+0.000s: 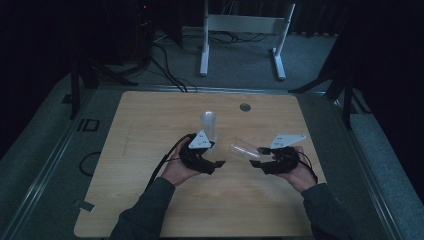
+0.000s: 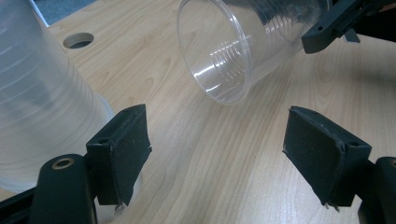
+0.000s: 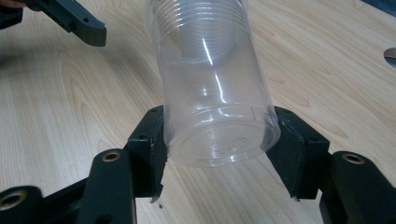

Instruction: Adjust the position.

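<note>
We see the right gripper [image 3: 219, 154] clamped on the base of a clear plastic cup [image 3: 210, 84], held tilted above the wooden table [image 1: 150, 200], its mouth toward the left gripper [image 2: 215, 158]. The left jaws stand apart, empty (a stack of cups [image 2: 37, 102] just beside one jaw).

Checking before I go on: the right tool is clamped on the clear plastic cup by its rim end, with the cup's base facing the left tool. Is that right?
Not quite. The right tool is clamped on the clear plastic cup by its base end, and it is the open rim that faces the left tool. The right gripper view shows the base between the pads; the left gripper view looks into the mouth.
</note>
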`<action>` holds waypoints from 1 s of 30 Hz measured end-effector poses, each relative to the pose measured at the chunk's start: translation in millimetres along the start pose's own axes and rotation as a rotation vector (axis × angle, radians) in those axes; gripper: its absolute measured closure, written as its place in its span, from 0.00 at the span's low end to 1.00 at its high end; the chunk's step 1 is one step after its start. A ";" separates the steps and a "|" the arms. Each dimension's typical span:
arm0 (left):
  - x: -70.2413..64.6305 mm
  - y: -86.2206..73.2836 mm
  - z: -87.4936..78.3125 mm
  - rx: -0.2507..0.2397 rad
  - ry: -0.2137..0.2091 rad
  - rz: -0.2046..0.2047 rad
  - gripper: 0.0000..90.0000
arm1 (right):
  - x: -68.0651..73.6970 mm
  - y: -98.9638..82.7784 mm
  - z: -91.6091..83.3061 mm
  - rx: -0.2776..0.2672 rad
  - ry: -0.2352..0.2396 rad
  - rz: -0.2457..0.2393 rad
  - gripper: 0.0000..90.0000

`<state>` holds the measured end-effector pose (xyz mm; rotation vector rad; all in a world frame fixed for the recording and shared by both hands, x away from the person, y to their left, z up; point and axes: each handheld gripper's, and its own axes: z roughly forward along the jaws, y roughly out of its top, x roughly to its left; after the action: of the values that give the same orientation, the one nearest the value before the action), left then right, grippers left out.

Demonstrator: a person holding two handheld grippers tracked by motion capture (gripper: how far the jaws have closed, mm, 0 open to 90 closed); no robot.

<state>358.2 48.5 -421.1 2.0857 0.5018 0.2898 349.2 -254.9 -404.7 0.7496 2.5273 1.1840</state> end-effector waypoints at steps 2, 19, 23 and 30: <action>0.3 0.1 0.2 -0.004 0.000 -0.002 0.25 | -0.1 0.0 -0.5 -0.002 -0.002 0.001 0.46; -0.2 1.6 0.3 -0.025 -0.004 -0.011 0.25 | 0.1 0.6 -4.6 -0.072 -0.006 0.025 0.46; -0.2 1.4 0.5 -0.029 -0.004 -0.015 0.25 | -0.1 0.7 -5.0 -0.086 -0.006 0.030 0.46; -0.9 1.8 1.0 -0.040 -0.012 -0.024 0.25 | 0.9 1.2 -5.0 -0.114 -0.005 0.037 0.47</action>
<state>358.2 46.4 -420.1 2.0401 0.5096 0.2716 346.7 -256.9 -400.6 0.7737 2.4276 1.3237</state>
